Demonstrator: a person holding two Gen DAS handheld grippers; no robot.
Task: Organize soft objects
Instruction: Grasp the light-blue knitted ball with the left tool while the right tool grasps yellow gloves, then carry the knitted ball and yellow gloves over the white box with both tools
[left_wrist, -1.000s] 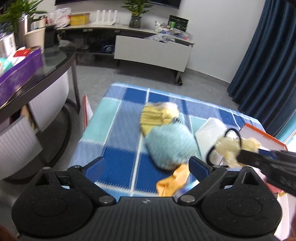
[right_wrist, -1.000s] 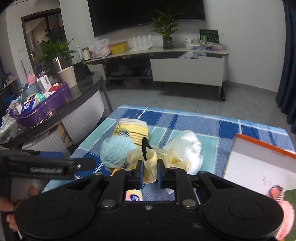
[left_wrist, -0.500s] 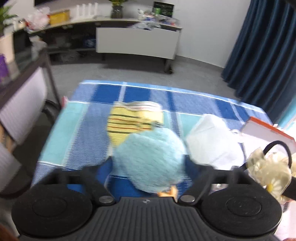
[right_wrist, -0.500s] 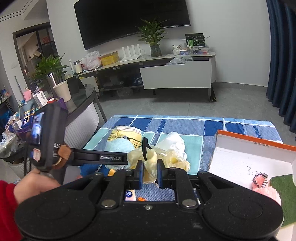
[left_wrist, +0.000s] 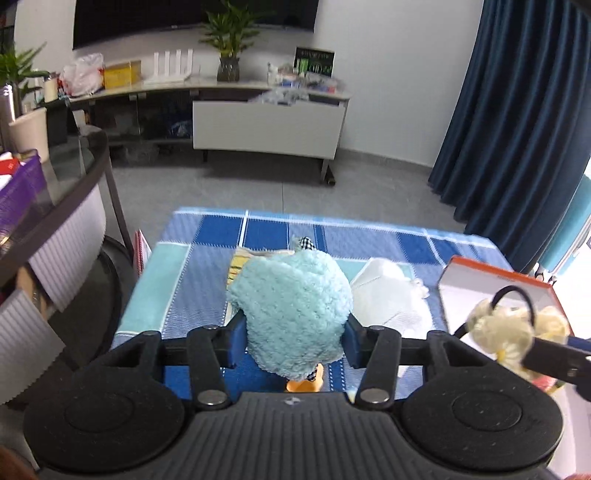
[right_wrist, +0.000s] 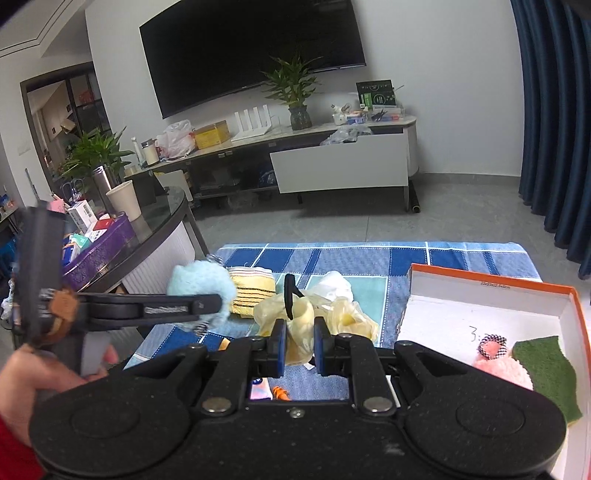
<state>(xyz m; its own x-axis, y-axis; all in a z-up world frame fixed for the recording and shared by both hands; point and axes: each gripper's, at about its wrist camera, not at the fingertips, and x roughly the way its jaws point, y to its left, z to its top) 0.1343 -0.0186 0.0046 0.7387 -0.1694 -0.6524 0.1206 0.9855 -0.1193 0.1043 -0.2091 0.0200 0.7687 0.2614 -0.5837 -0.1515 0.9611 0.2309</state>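
Home living room, wall television (right_wrist: 251, 55), curtains (left_wrist: 517, 129)

Fuzzy knitted blue plush toy (left_wrist: 295, 306), matt woven tablecloth (left_wrist: 207, 258).

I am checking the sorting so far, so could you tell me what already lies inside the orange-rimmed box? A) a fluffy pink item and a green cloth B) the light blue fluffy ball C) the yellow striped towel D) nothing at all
A: in the right wrist view, the orange-rimmed box holds a fluffy pink item beside a green cloth.
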